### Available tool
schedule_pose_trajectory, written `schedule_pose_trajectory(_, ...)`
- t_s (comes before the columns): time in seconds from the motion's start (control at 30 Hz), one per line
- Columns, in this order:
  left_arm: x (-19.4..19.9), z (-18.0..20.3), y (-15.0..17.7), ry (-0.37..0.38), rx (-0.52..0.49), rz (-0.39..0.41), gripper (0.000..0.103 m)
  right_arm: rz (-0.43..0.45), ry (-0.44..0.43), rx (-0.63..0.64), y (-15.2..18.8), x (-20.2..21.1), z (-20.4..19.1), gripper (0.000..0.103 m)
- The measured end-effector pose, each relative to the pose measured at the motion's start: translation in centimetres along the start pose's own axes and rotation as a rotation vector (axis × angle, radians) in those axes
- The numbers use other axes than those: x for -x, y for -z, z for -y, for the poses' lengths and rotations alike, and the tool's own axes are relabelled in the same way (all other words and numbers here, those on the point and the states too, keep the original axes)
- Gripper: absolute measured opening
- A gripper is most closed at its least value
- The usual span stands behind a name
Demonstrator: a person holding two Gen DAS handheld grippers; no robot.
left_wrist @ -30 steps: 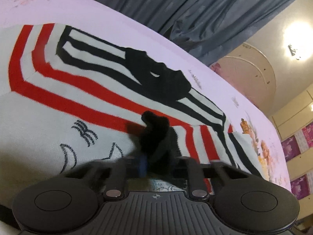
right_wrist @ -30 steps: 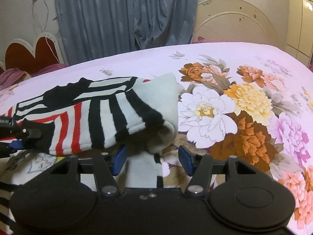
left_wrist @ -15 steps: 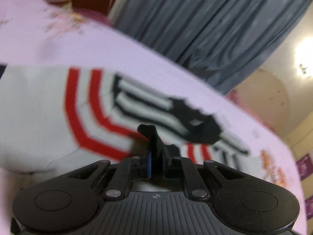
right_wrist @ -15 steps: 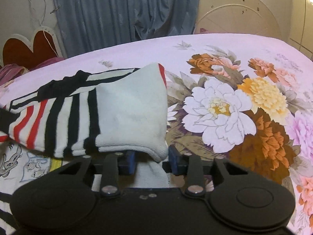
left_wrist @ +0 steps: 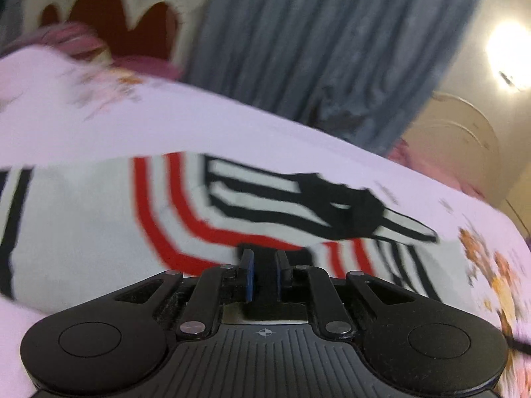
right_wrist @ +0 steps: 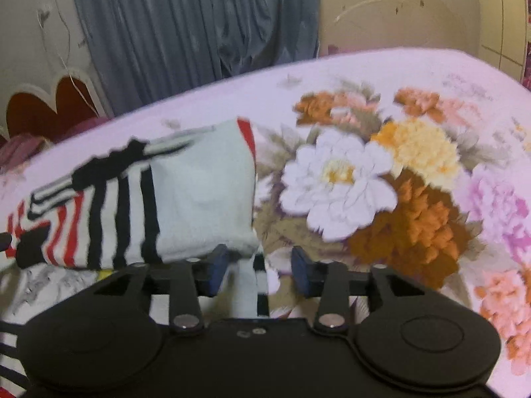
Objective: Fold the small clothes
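Small knitted sweater [left_wrist: 99, 219] lying on the bed [right_wrist: 365, 76], partly folded, its white body banded in red and black. The left gripper [left_wrist: 264, 265] is clenching a black edge of the knit between its fingers [left_wrist: 248, 275], the blue pads pressing on a thin tab of cloth that is standing up between them. The right gripper [right_wrist: 260, 270] is opening its jaws; a narrow strip of the sweater's white and black cloth is running through the gap, but the pads are standing clear of it on both sides, so the fold above them is lying released.

Handling, as a judgement: the sweater is looking light, soft and limp, with no stiffness of its own, so it is likely sagging wherever it is not being supported and following any pull at a corner. It is not fragile, and the knit surface should be giving the pads good friction. The thicker black hem or cuff is probably offering the firmest hold; a pinch in the open middle would be bunching the cloth. The left view is blurred, so which edge is being held cannot be told with certainty.

No containers are showing in either view; the sweater is resting directly on the flowered bedsheet [right_wrist: 415, 215].
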State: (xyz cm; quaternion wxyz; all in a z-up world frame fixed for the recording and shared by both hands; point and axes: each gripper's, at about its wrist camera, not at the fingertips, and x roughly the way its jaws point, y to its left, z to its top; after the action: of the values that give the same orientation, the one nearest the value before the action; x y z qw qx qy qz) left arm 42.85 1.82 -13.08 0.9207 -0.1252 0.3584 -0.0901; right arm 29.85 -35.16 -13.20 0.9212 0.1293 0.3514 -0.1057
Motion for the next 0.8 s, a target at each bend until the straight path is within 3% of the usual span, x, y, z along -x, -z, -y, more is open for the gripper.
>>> schedule_pose_trajectory(0.17,-2.6,3.2,0.2,0.084,-0.034,-0.050,0.010,-0.011,-0.038,-0.042,-2.7,-2.9,-0.3,0.052)
schedule_pose_trajectory(0.37,-6.3,2.8,1.2,0.043,-0.015,-0.102,0.010,-0.054,-0.049,-0.076,-5.4,-7.9,-0.6,0.052)
schedule_pose_trajectory(0.53,-6.5,1.3,1.6,0.054,0.020,-0.111,0.010,-0.063,-0.057,-0.143,-7.6,-11.7,0.1,0.052)
schedule_pose_trajectory(0.57,-6.6,1.3,1.6,0.055,0.023,-0.113,0.010,-0.063,-0.061,-0.146,-8.2,-12.5,0.1,0.048)
schedule_pose_trajectory(0.6,-6.6,1.3,1.7,0.054,0.024,-0.114,0.010,-0.066,-0.071,-0.142,-8.5,-13.0,0.0,0.033)
schedule_pose_trajectory(0.63,-6.5,1.3,1.6,0.052,0.022,-0.113,0.010,-0.080,-0.075,-0.125,-8.8,-13.6,-0.3,0.025)
schedule_pose_trajectory(0.8,-6.3,1.0,2.0,0.028,-0.013,-0.088,0.008,-0.033,0.050,-0.025,-8.6,-14.2,-0.2,0.010)
